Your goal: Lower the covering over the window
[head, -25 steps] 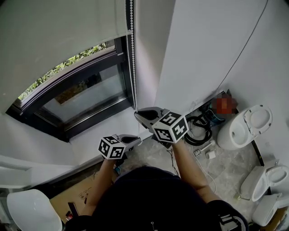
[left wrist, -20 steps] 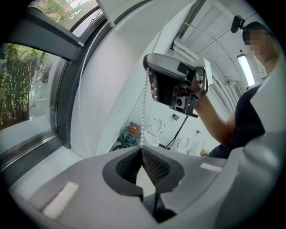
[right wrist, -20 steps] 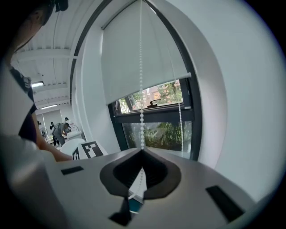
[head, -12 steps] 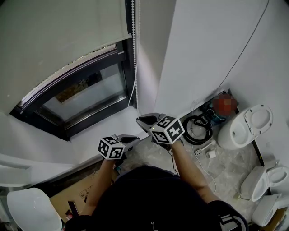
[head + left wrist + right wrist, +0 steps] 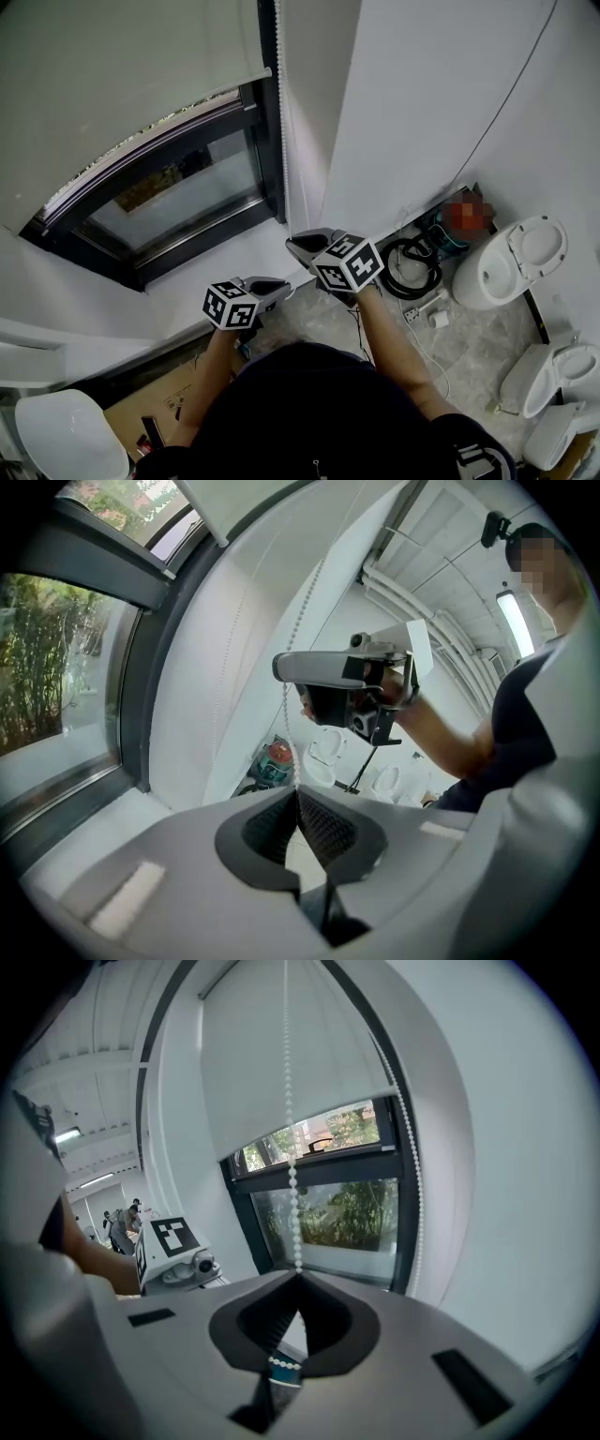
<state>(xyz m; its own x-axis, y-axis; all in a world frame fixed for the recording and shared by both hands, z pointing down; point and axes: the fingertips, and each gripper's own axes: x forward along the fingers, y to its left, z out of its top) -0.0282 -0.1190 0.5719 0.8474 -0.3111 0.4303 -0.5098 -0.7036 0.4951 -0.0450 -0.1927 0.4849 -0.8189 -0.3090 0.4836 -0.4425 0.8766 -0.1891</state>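
Right gripper (image 5: 298, 1277) jaws apparently pinch bead chain (image 5: 289, 1101); blind (image 5: 244, 1072) partly down.

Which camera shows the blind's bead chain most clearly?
The right gripper view: the bead chain hangs down the middle, bead by bead, into the right gripper's shut jaws. The left gripper view shows a short length entering the left gripper. The head view shows only a thin line beside the window frame.

Toilets (image 5: 511, 264) and coiled cable (image 5: 412, 269) (on floor (image 5: 469, 349))
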